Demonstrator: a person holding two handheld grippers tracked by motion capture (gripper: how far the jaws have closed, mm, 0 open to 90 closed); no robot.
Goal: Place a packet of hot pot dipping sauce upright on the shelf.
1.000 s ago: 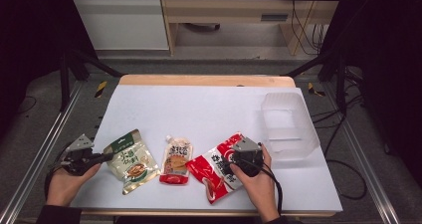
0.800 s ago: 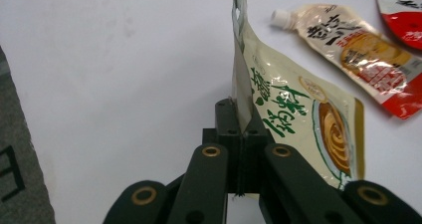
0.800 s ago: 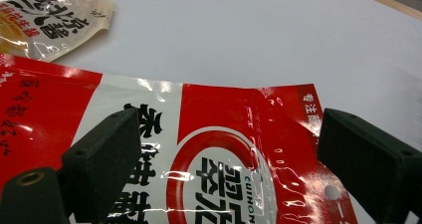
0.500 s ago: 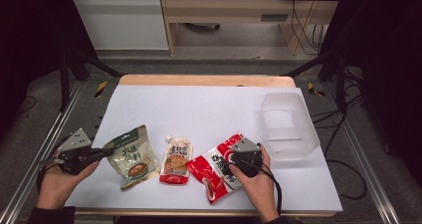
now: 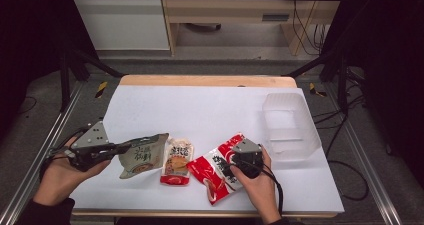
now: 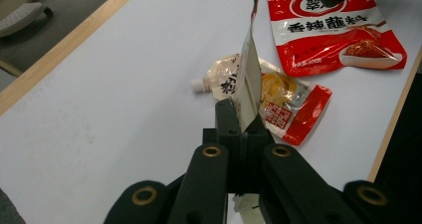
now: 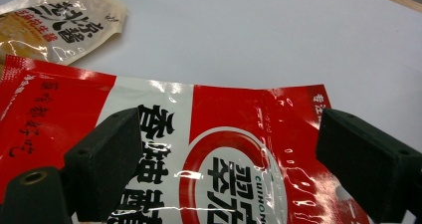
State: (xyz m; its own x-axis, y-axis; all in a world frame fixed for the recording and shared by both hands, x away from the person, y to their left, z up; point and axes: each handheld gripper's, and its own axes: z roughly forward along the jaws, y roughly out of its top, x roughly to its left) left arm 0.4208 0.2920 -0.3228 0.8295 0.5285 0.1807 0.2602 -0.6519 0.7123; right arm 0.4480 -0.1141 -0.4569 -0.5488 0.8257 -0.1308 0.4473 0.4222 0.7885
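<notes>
With left claw (image 5: 131,146) clamped on green pouch (image 5: 142,156), we lift it off tabletop (image 5: 210,105); right claw (image 7: 224,164) open over red pouch (image 7: 199,149). Next: carry to bin (image 5: 290,127).

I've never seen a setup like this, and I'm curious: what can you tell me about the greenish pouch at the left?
The greenish pouch is a flat, glossy plastic sachet, green along its top edge and pale below, with dark printed characters and a picture of a bowl of food. The left gripper is shut on its edge, holding it tilted and lifted above the table. Seen from the left gripper view, it stands edge-on between the black jaws. It hangs just left of the spouted pouch.
</notes>
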